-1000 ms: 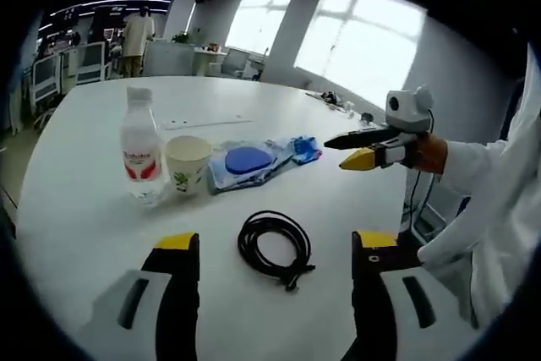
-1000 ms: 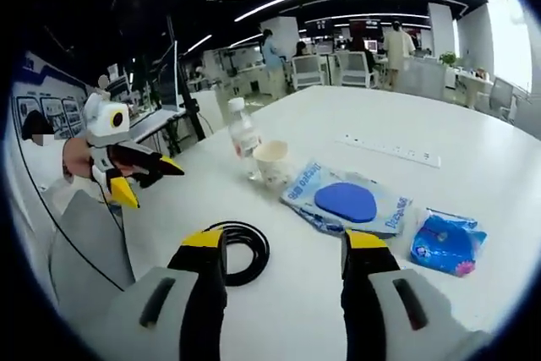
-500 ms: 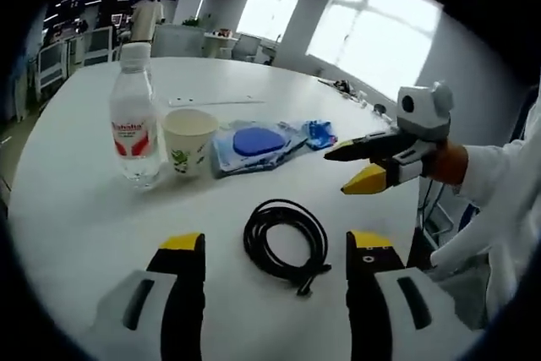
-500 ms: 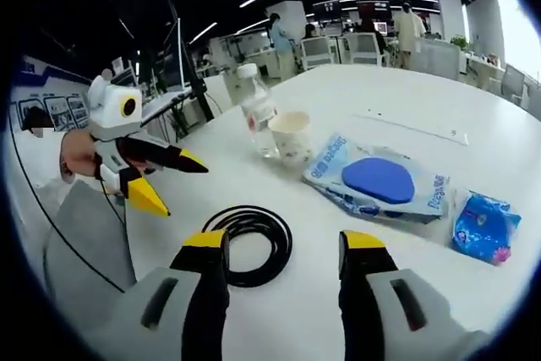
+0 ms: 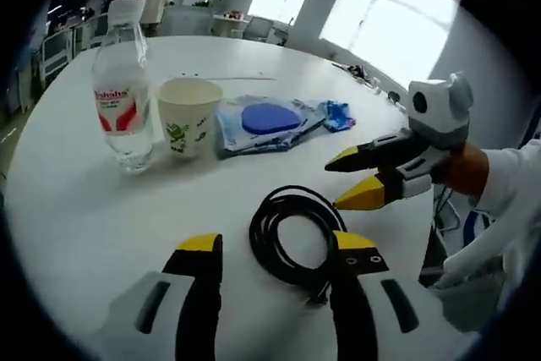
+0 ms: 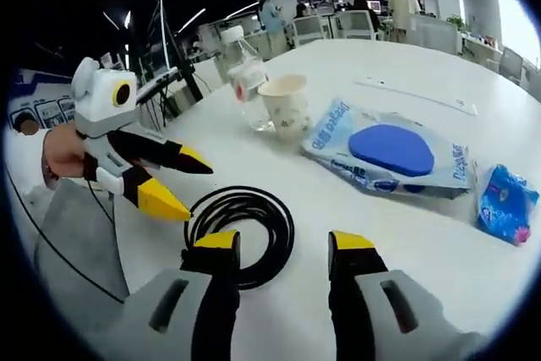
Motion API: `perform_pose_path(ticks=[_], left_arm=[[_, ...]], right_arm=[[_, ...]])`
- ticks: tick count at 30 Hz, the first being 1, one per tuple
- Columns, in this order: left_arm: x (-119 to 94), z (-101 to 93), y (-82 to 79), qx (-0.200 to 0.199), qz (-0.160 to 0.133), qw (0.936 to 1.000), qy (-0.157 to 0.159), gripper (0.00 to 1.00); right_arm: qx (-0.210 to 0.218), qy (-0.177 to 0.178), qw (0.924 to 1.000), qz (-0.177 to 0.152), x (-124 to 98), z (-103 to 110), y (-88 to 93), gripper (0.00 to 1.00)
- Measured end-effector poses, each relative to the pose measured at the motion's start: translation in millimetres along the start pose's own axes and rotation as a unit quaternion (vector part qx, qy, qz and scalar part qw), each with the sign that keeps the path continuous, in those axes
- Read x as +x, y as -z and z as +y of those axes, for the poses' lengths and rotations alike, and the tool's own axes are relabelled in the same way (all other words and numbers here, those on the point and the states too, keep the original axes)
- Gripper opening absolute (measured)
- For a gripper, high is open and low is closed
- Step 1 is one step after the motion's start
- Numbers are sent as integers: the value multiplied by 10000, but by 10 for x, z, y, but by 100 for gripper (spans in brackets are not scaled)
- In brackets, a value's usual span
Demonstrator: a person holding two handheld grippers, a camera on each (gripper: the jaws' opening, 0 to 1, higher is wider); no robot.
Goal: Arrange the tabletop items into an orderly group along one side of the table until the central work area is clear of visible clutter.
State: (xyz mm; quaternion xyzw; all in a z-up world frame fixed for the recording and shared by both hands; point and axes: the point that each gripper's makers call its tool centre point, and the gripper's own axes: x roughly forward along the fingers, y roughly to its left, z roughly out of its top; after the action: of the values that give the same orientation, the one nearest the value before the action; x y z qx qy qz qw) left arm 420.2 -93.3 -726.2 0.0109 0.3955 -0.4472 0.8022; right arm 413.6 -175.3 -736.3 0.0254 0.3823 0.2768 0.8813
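Black cable coil (image 5: 292,234): a loop of black cord lying flat on the white table (image 5: 76,209), low centre in the left gripper view, its plug end near the lower right jaw; in the right gripper view the coil sits left of centre, just above the jaws.
Left gripper (image 5: 275,247): its yellow-tipped jaws rise from the bottom of the left gripper view, set apart with nothing between them, the coil lying just ahead of the gap; in the right gripper view it enters from the left, jaws parted, the lower yellow tip close beside the coil's left edge.
Right gripper (image 6: 283,243): jaws spread and empty at the bottom of the right gripper view, the coil just ahead of the left one; in the left gripper view it comes in from the right, tips open, just above the coil's right side.
Paper cup (image 5: 189,114): upright, upper left of centre in the left gripper view, green print on its side.
Water bottle (image 5: 122,82): clear plastic with a red label, standing upright just left of the cup.
Wet-wipe pack (image 6: 390,155): flat pale-blue packet with a dark blue oval flap, right of the cup.
Small blue packet (image 6: 505,205): crinkled, at the right edge of the right gripper view, just beyond the wipe pack.
Power strip (image 6: 418,95): long and white, farther back on the table.
Background: office desks, chairs and standing people at the top of the right gripper view.
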Motion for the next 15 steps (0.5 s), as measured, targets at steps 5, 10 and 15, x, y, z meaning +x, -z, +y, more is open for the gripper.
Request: perform_pose_path(ticks=[5,10,15], left_arm=[[87,9,64,120,195,9997,-96,44],[166,7,140,207,355,9990,-187,41],[202,-4,192,195,438,9986,-235,40]], right_arm=[[70,-6,9999,121,59,2,66,37],[96,-27,9997,231,119,29,125,36],[143,-37,9993,342,167,48,172,32]])
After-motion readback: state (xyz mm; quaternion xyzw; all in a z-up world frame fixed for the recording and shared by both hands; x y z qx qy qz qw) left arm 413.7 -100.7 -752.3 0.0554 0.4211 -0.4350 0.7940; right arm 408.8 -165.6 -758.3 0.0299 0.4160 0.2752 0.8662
